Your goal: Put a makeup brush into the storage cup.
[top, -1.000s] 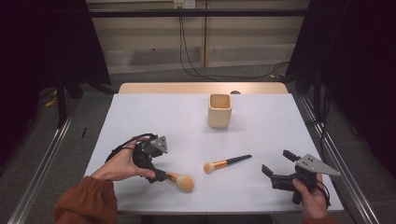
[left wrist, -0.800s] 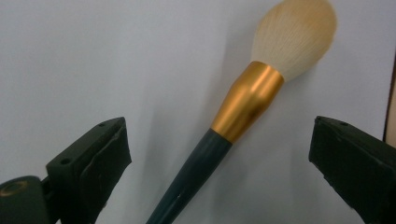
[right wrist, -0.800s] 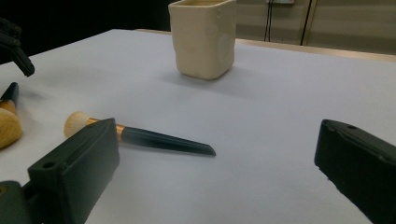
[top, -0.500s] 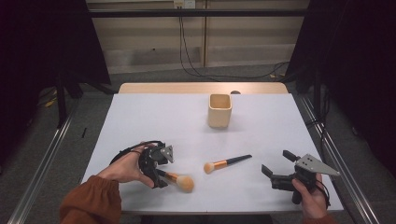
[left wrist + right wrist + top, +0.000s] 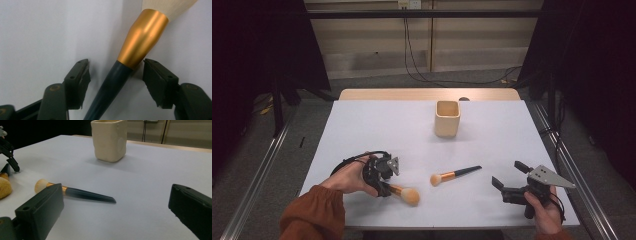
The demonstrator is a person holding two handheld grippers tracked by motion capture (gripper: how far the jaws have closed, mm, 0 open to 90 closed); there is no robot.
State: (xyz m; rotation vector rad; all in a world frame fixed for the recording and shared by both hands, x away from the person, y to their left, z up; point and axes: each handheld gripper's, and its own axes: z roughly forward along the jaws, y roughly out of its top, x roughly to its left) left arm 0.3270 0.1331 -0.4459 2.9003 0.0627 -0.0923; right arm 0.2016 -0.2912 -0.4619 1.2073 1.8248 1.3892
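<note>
Down near the front left of the white matte table (image 5: 362, 125) lies the large makeup brush with a dark tapered handle, a glossy gold metal ferrule and a fluffy cream-tan head (image 5: 404, 193). Its handle runs between the 2 black jaws of the left gripper (image 5: 384, 189). The left gripper view shows what the high view cannot: that brush (image 5: 130, 60) sits in the gap with the jaws half closed, 1 pad beside the ferrule's lower edge, the other pad clear of the handle; the jaws have just been closing, and no firm pinch shows yet.

Just right of it lies a smaller brush of the same make (image 5: 455, 174), flat on the table. Farther back stands a squarish cream ceramic cup (image 5: 447, 118), its dimpled wall seen in the right gripper view (image 5: 110, 140).

At the front right, the right gripper (image 5: 507, 182) hovers with jaws wide and empty.
</note>
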